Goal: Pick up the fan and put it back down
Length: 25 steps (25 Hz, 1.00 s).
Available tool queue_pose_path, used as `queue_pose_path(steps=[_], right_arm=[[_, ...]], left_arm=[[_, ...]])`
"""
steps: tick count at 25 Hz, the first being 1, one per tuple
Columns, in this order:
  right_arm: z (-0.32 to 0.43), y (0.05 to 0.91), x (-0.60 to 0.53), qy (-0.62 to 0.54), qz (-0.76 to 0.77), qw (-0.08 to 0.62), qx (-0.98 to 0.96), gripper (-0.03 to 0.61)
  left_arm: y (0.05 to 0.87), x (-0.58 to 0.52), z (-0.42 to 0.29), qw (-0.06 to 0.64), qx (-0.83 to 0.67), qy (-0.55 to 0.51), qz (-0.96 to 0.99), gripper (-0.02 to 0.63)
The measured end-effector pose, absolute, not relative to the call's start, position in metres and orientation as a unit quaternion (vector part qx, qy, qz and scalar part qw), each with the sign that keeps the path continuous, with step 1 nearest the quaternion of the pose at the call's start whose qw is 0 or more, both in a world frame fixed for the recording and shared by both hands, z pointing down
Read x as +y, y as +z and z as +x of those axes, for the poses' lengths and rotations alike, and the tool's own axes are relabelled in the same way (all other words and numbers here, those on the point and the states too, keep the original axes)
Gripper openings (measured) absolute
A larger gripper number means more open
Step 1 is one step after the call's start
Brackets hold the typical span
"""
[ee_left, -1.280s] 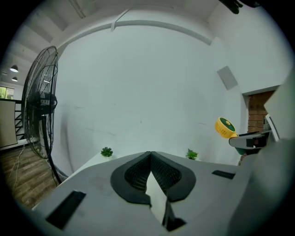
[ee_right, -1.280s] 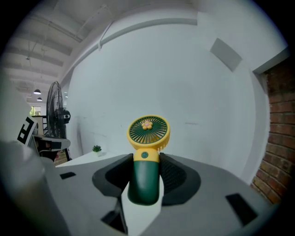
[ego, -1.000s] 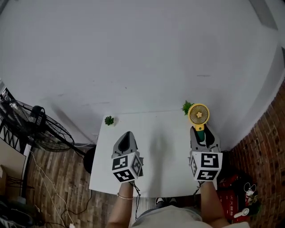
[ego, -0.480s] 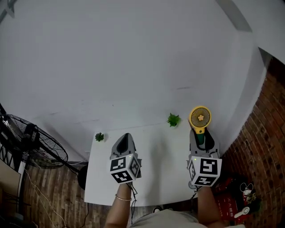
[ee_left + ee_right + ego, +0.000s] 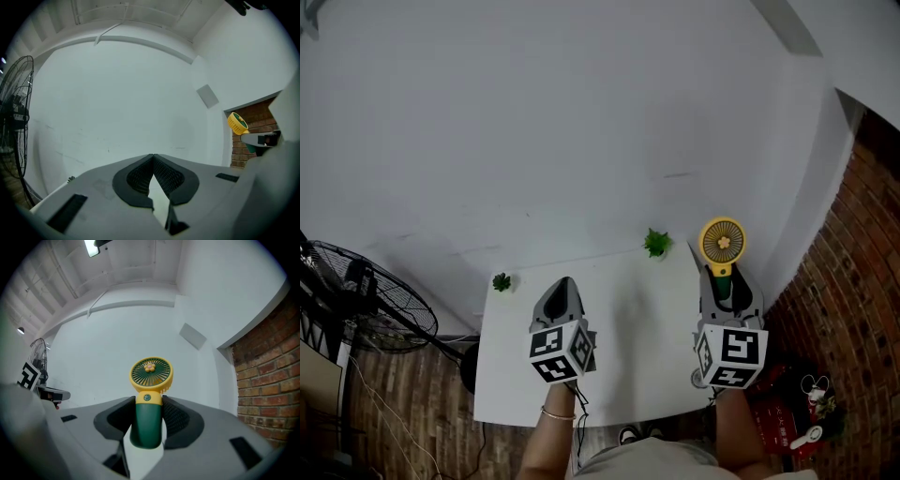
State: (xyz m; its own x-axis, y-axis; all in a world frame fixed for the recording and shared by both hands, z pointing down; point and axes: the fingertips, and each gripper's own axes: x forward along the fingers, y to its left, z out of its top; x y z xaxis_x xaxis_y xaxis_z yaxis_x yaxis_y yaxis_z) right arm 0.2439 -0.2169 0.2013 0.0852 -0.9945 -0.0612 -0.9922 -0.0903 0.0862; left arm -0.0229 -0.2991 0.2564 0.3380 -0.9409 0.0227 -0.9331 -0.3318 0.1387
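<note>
Clamping right claw (image 5: 724, 284) on the green handle of the small yellow-headed plastic fan (image 5: 148, 401), holding it higher than a second ago, clear above the white counter (image 5: 628, 366) (pick-up seemingly done, set-down remaining); keeping left claw (image 5: 152, 163) pressed together, empty.

Grey left gripper (image 5: 565, 281), matching right gripper (image 5: 724, 275), black ribbed pads (image 5: 137, 177), black-and-white marker cubes (image 5: 560, 354) (bracelet (image 5: 560, 413), left wrist)

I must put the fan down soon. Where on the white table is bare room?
The widest bare patch of the white table lies between the left gripper and the right gripper holding the yellow-and-green handheld fan. The back edge is tighter: one small green plant near the fan, another at the left corner.
</note>
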Motion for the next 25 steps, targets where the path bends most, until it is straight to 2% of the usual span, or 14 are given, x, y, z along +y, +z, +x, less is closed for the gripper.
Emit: queue_pose_path(steps=[14,25], right_arm=[[0.235,0.248,-0.229,-0.007,0.717,0.038,-0.696,0.178],[0.229,0.345,-0.238,0.079,0.696,0.098,-0.707,0.178]], left_arm=[[0.313,-0.288,-0.037,0.106,-0.597,0.015,0.795,0.012],[0.410,-0.274,-0.037,0.176,-0.601,0.083,0.775,0.012]])
